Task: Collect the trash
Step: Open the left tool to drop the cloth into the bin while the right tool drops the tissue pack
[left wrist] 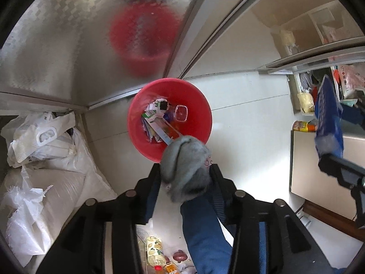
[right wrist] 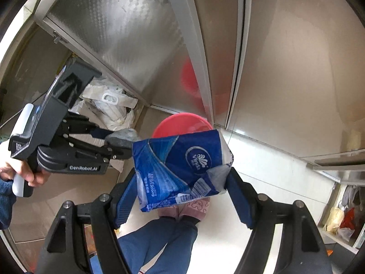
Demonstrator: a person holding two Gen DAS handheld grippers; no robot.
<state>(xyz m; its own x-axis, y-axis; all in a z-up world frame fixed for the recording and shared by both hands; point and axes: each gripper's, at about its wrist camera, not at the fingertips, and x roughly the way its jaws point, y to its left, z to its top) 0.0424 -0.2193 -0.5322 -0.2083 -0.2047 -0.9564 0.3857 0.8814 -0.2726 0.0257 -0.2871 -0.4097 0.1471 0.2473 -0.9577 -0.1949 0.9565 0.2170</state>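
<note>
Red plastic bin (left wrist: 170, 118) stands on the floor, already part filled. Left gripper (left wrist: 186, 173) poises a grey wad (left wrist: 184, 166) above its rim, jaws seemingly slackened to release. Right gripper (right wrist: 182, 182) clamps a blue tissue wrapper (right wrist: 180, 166), awaiting its drop.

L tongs (left wrist: 186, 173) point steeply down, jaws partway apart w/ a grey wad (left wrist: 184, 169) between them, touching the left pad. R tongs (right wrist: 182, 189) also aimed steeply down, jaws wide, clamped on a blue pack (right wrist: 180, 166). A hand (right wrist: 20, 171) grips the L handle, blue sleeve at the wrist. Blue-trousered legs below.
</note>
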